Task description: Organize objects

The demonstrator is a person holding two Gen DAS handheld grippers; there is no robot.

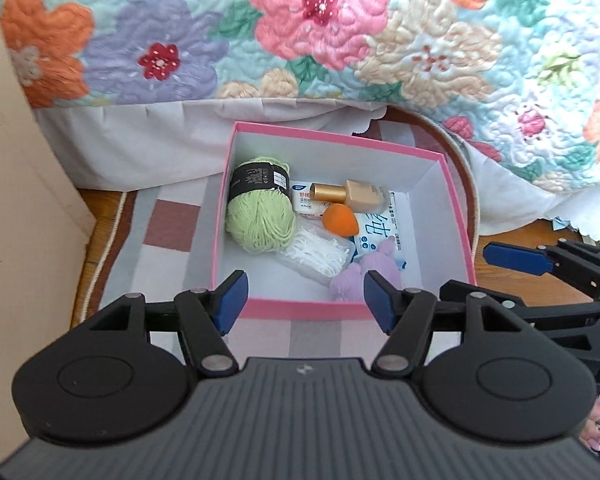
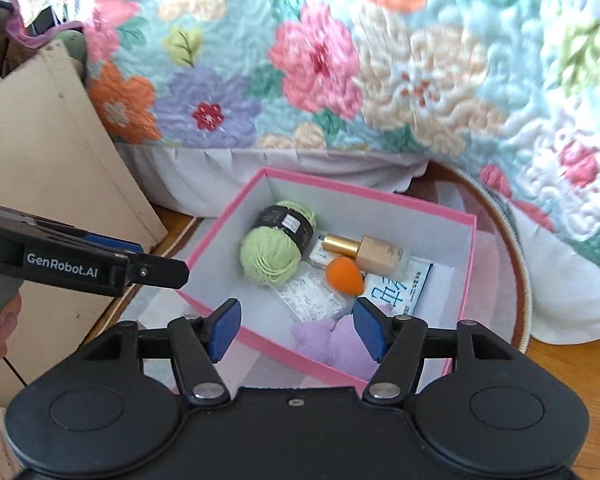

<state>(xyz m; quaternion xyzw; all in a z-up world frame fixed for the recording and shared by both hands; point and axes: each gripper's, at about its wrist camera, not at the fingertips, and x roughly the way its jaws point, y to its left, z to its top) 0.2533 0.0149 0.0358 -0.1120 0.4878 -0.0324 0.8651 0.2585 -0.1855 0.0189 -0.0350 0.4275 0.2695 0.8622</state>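
A pink box (image 1: 300, 308) (image 2: 466, 264) with a white inside sits on a striped mat. It holds a green yarn ball (image 1: 260, 216) (image 2: 272, 258), a gold-capped bottle (image 1: 352, 194) (image 2: 368, 254), an orange sponge (image 1: 340, 220) (image 2: 344, 276), a clear pack of white picks (image 1: 316, 254) (image 2: 308, 300), a blue-and-white packet (image 1: 380, 234) (image 2: 400, 290) and a purple plush (image 1: 364, 276) (image 2: 340, 340). My left gripper (image 1: 306, 298) is open and empty at the box's near wall. My right gripper (image 2: 296, 328) is open and empty over the near corner; it also shows in the left wrist view (image 1: 516, 258).
A floral quilt (image 1: 300, 28) (image 2: 340, 60) hangs over the bed behind the box. A beige panel (image 1: 16, 200) (image 2: 52, 152) stands at the left. The striped mat (image 1: 168, 232) lies on a wooden floor (image 1: 520, 244). The left gripper's finger (image 2: 156, 272) crosses the right wrist view.
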